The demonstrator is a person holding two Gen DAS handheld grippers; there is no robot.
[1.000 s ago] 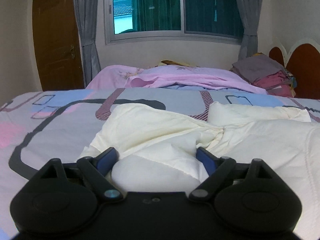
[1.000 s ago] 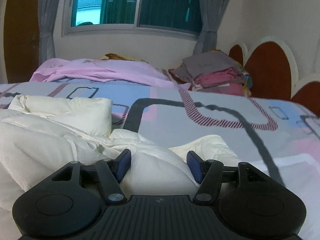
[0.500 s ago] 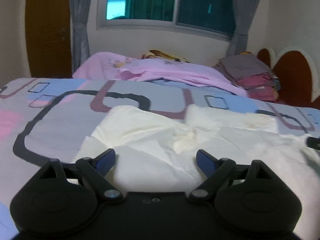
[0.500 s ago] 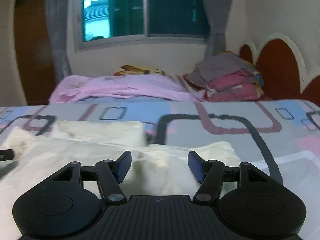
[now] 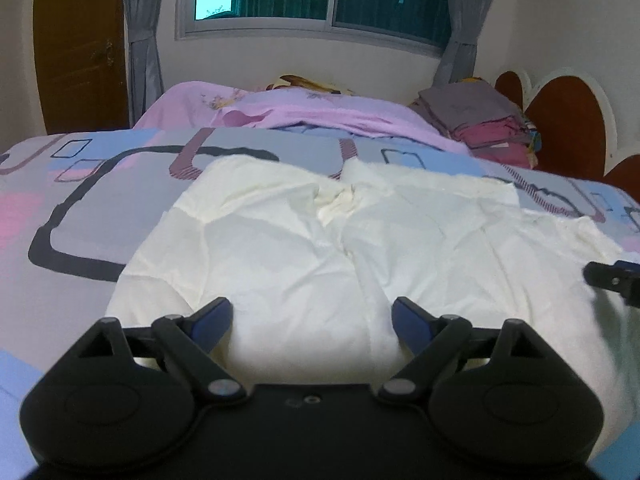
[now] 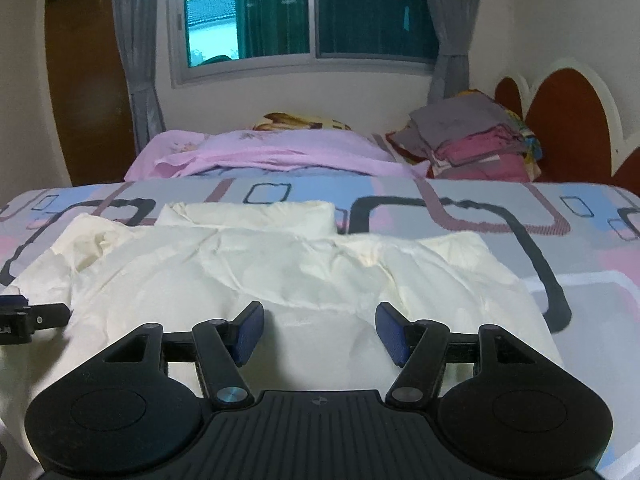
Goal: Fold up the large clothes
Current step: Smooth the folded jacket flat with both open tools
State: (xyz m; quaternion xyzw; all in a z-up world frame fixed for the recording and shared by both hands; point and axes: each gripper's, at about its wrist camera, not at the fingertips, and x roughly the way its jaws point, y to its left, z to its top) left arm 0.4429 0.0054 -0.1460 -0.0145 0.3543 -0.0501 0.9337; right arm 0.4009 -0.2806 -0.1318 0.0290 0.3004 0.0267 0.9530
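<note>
A large cream padded garment [image 5: 288, 240] lies spread over the patterned bedspread [image 5: 80, 216]. Its near edge rises in a thick bunch between the blue pads of my left gripper [image 5: 310, 318], which press on it from both sides. In the right wrist view the same garment [image 6: 280, 272] bulges up between the pads of my right gripper [image 6: 318, 330], which is shut on it too. The two hands hold the near edge side by side. The right gripper's tip [image 5: 612, 280] shows at the left view's right edge, and the left gripper's tip [image 6: 24, 316] at the right view's left edge.
A crumpled pink sheet [image 5: 320, 116] lies across the far side of the bed. A stack of folded grey and maroon clothes [image 6: 476, 144] sits by the brown headboard [image 6: 568, 120] at the right. A window with grey curtains and a wooden door [image 5: 80, 44] stand behind.
Both grippers have drawn back and up with the garment's edge. The bunched garment has stretched out flatter and wider, and each gripper's tip has come into the other's view.
</note>
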